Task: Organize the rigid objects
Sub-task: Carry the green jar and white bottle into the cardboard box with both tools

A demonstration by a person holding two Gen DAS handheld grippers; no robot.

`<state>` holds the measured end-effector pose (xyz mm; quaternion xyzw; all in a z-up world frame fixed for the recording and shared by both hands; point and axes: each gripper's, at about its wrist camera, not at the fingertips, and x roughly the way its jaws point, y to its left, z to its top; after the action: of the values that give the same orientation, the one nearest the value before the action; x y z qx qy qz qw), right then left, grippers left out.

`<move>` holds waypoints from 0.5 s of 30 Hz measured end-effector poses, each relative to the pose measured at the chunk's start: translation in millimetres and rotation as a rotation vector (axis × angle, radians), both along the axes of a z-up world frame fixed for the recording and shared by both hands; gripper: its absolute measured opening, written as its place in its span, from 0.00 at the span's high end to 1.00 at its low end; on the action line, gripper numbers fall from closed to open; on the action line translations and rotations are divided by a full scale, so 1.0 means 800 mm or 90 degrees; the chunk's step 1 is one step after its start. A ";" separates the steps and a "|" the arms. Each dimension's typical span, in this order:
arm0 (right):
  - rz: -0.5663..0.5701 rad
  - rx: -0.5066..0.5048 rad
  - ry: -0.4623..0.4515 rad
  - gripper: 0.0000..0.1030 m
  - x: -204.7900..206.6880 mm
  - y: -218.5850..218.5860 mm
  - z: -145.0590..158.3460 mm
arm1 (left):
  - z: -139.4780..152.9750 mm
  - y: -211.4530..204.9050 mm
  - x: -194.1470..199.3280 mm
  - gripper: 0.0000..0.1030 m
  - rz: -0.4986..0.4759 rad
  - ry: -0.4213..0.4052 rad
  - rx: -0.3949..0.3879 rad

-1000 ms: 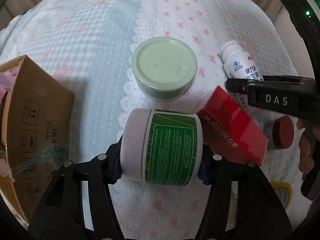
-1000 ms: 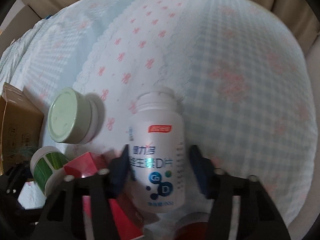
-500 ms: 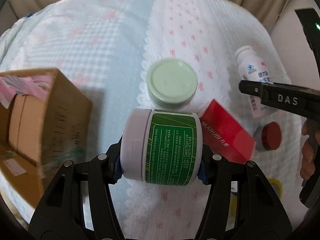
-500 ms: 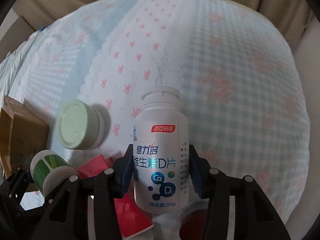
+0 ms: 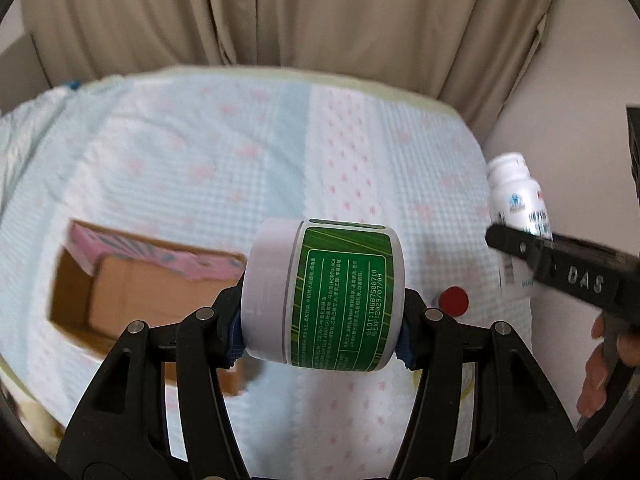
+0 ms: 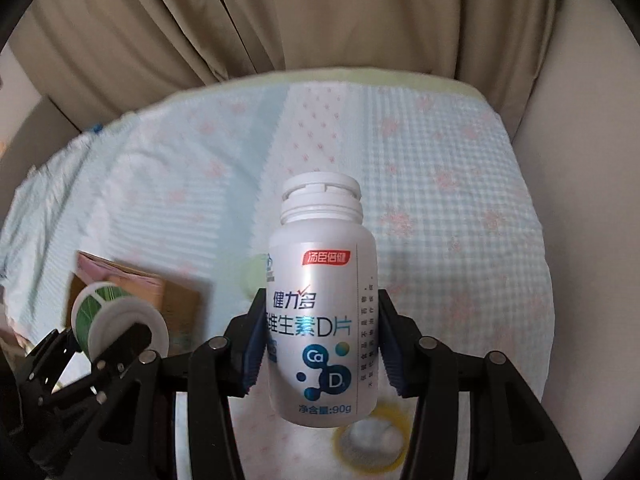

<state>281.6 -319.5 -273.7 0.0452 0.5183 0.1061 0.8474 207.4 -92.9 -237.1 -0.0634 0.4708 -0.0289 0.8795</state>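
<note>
Jar [image 5: 324,296] and bottle [image 6: 322,312], each pinched in the left tongs [image 5: 322,312] and right tongs [image 6: 320,346], have risen off the bed [image 5: 200,160]; the cardboard box [image 5: 120,292] lies left-below the left tongs, likely their destination.

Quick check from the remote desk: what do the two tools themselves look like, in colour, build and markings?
Both are matte black plastic. The left tool and right tool each have two angular linkage arms with silver round pivot pins and slotted cut-outs. The fingertips carry dark blue ribbed pads. Seen from the left wrist view, the right tool's side bears raised letters "DAS". No cables show. A bare hand grips its handle; no sleeve visible.
</note>
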 end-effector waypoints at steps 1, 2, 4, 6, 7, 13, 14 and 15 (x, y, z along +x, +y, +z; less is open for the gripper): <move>-0.002 0.004 -0.003 0.55 -0.006 0.007 0.010 | 0.012 0.008 -0.002 0.48 -0.001 -0.006 0.005; -0.003 0.009 -0.008 0.55 -0.013 0.015 0.021 | 0.022 0.018 -0.006 0.48 -0.002 -0.012 0.010; -0.002 0.021 -0.018 0.55 -0.028 0.032 0.041 | 0.041 0.042 -0.012 0.48 0.000 -0.020 0.015; 0.005 0.029 -0.025 0.55 -0.041 0.054 0.054 | 0.055 0.073 -0.018 0.48 0.004 -0.023 0.016; 0.007 0.032 -0.028 0.55 -0.045 0.066 0.058 | 0.059 0.086 -0.019 0.48 0.005 -0.023 0.017; 0.018 0.043 -0.028 0.55 -0.078 0.159 0.063 | 0.063 0.184 -0.029 0.48 -0.015 -0.013 0.023; 0.013 0.046 -0.025 0.55 -0.081 0.177 0.061 | 0.059 0.198 -0.028 0.48 -0.021 -0.009 0.027; 0.008 0.049 -0.022 0.55 -0.083 0.187 0.058 | 0.055 0.218 -0.028 0.48 -0.030 -0.002 0.035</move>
<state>215.4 -169.8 -227.5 0.0726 0.4993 0.1324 0.8532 184.7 81.3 -192.7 -0.0280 0.4714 -0.0367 0.8807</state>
